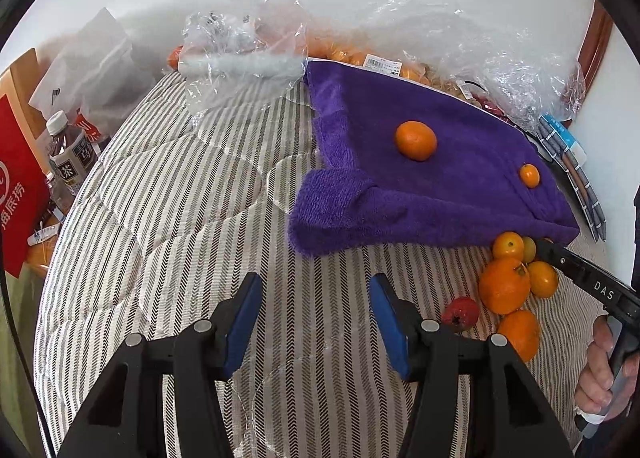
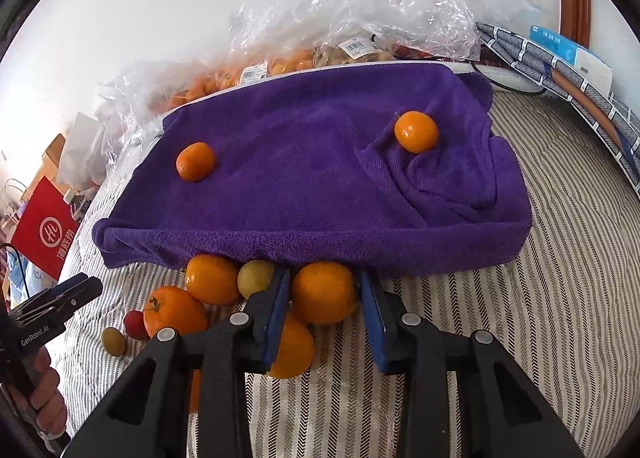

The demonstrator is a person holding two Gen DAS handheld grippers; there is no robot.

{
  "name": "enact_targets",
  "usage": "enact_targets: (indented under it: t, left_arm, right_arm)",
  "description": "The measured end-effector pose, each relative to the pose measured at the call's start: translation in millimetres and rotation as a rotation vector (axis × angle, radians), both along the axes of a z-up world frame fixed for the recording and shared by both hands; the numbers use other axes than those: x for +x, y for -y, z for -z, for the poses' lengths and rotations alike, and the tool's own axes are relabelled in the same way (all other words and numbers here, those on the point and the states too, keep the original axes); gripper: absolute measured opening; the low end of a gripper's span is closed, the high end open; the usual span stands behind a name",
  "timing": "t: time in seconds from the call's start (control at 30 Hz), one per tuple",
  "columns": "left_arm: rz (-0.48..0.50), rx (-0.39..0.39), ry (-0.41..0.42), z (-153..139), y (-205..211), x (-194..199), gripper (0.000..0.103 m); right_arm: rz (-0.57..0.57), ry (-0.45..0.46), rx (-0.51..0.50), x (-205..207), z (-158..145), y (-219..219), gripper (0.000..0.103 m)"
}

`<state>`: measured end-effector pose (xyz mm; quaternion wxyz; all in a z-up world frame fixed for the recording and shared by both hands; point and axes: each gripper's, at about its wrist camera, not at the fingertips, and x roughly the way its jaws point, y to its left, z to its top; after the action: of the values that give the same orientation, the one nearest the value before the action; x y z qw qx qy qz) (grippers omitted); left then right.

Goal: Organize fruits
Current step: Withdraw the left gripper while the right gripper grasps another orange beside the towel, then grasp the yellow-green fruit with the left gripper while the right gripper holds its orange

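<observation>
Left gripper (image 1: 314,316): your jaws stand wide over the striped cloth (image 1: 180,198), holding nothing.
Right gripper (image 2: 324,294): your jaws straddle an orange (image 2: 323,292); contact unclear.
Towel (image 2: 304,178): carries two oranges, well apart.
Pile (image 1: 510,286): fruit beside the towel's front edge.

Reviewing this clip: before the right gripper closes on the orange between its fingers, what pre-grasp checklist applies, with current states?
1. Right gripper open around target orange: ok.
2. Fingers touching the orange: cannot tell.
3. Neighbouring yellow-green fruit clear of the near finger: not ok, it touches.
4. Left gripper open, away from the pile: ok.
5. Purple towel has free space beside its two oranges: ok.
</observation>
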<state>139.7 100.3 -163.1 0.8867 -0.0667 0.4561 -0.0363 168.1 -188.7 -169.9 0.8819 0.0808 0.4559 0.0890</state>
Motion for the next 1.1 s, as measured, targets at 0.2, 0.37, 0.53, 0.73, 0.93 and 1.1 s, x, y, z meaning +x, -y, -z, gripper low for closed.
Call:
enact_targets:
  t: [0.2, 0.37, 0.53, 0.73, 0.93, 1.1]
  left_arm:
    - [0.024, -0.015, -0.011, 2.3, 5.7, -7.3, 0.053]
    - [0.059, -0.039, 0.004, -1.7, 11.0, -16.8, 0.053]
    - [0.084, -0.076, 0.012, -6.0, 18.6, -19.8, 0.054]
    - [0.132, -0.059, 0.019, -7.3, 31.0, -28.2, 0.053]
    - [0.171, -0.049, 0.025, -4.3, 39.4, -34.0, 0.054]
    - [0.176, -0.067, 0.011, 2.6, 44.0, -32.9, 0.053]
  right_arm:
    - [0.044, 0.057, -0.027, -18.5, -14.5, 11.6, 0.035]
    - [0.062, 0.061, -0.058, -40.2, -17.9, 30.1, 0.035]
    - [0.060, 0.026, -0.088, -51.6, -4.3, 37.3, 0.035]
    - [0.065, 0.020, -0.101, -59.0, 6.9, 36.3, 0.035]
    - [0.078, 0.050, -0.097, -61.5, 9.1, 35.5, 0.035]
    - [0.066, 0.056, -0.118, -62.0, 8.4, 31.6, 0.035]
